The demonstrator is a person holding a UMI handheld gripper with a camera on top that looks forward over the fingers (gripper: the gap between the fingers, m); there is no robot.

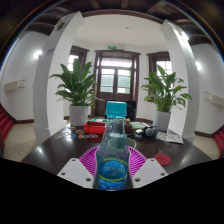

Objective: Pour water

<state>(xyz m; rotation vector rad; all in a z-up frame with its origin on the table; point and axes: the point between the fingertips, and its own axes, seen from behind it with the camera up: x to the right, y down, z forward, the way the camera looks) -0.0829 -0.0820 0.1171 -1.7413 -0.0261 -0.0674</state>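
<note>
Gripper view: water bottle (pixel 113 155) upright between hand-held gripper (pixel 113 165) fingers, gripped.

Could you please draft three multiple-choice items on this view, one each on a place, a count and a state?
1. Where is the bottle?
A. Between the tool's fingers
B. Beside the left plant
C. On the floor

2. How many potted plants stand beyond the table?
A. One
B. Two
C. Four

3. What is the bottle's posture?
A. Lying flat
B. Upside down
C. Upright

Key: 1 A, the pink pads flank it at the tool; 2 B, one plant at the left and another at the right; 3 C, its neck points up.
</note>
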